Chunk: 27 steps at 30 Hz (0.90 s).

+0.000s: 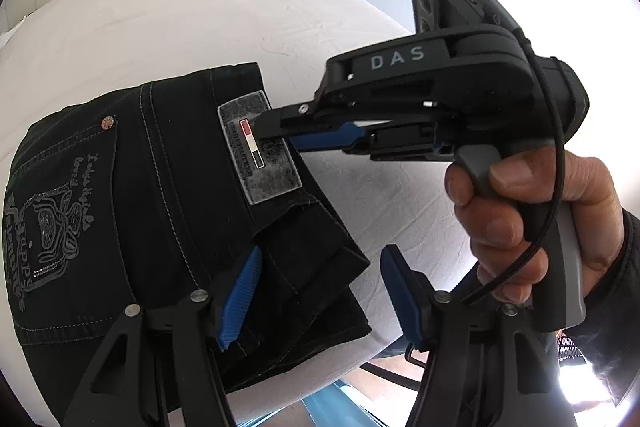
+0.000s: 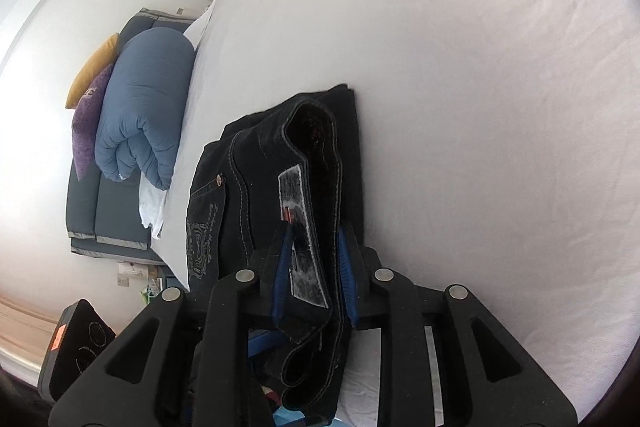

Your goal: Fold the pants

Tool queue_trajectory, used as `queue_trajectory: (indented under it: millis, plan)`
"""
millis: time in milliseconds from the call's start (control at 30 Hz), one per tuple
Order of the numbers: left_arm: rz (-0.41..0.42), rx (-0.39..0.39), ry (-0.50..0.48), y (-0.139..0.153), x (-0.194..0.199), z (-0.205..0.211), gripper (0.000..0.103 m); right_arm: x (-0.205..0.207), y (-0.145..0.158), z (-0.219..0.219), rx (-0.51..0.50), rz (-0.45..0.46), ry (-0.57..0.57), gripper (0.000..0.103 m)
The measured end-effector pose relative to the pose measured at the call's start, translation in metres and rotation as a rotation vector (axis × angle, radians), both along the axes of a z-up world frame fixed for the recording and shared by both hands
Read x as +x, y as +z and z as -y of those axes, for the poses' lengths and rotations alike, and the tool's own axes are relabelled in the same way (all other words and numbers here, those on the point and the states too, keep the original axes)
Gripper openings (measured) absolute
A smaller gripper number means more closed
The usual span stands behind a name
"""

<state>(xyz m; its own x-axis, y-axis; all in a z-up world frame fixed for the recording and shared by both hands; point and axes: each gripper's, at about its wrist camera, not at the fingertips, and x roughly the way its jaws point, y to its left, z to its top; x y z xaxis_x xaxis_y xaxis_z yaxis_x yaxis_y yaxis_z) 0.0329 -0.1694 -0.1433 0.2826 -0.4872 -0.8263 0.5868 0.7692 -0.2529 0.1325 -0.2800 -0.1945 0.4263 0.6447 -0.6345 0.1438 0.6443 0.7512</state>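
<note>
Black jeans (image 1: pixel 132 195) lie folded in a compact stack on the white bed (image 1: pixel 168 11), back pocket print and grey waistband label (image 1: pixel 258 147) up. My left gripper (image 1: pixel 320 291) is open over the stack's near right corner, one blue pad over the cloth, the other off it. My right gripper (image 1: pixel 266 131) comes in from the right and is shut on the waistband at the label. In the right wrist view the jeans (image 2: pixel 240 163) show with the waistband (image 2: pixel 320 187) lifted, and the right gripper (image 2: pixel 314 267) clamps it between blue pads.
The bed's white sheet (image 2: pixel 480 67) stretches far around the jeans. A blue rolled duvet (image 2: pixel 144 107) with purple and mustard pillows rests on a dark sofa beside the bed. The bed edge and the floor (image 1: pixel 384 379) lie just past the stack.
</note>
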Motion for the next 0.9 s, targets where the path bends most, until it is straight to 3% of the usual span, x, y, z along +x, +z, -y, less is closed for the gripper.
queue_trajectory:
  millis: [133,267,367,433,533,633,767,833,900]
  plan:
    - [-0.011,-0.024,0.008,0.005,0.001,-0.011,0.064,0.001,0.026,0.016,-0.023,0.029,-0.042,0.022]
    - [-0.016,-0.043,0.006,0.017,-0.002,-0.031,0.064,0.014,0.056,0.001,0.046,0.106,0.038,0.022]
    - [-0.021,-0.054,0.021,0.026,-0.006,-0.066,0.064,0.030,0.059,-0.026,0.111,0.115,0.124,0.022]
    - [-0.025,-0.067,0.049,0.031,-0.007,-0.088,0.066,0.040,0.047,-0.038,0.110,0.072,0.146,0.022]
    - [-0.031,-0.086,0.112,0.038,-0.001,-0.126,0.066,0.043,0.007,-0.045,0.057,-0.084,0.123,0.017]
    - [-0.036,-0.112,0.188,0.042,0.022,-0.162,0.066,0.024,-0.006,-0.042,0.098,-0.083,0.105,0.014]
    - [-0.007,-0.126,0.231,0.048,0.076,-0.195,0.064,0.001,0.001,-0.046,0.037,-0.073,0.118,0.014]
    - [0.006,-0.117,0.229,0.046,0.110,-0.205,0.050,-0.006,0.003,-0.049,0.023,-0.071,0.117,0.014]
    - [-0.004,-0.100,0.221,0.039,0.143,-0.211,0.043,-0.012,0.001,-0.047,0.029,-0.072,0.106,0.014]
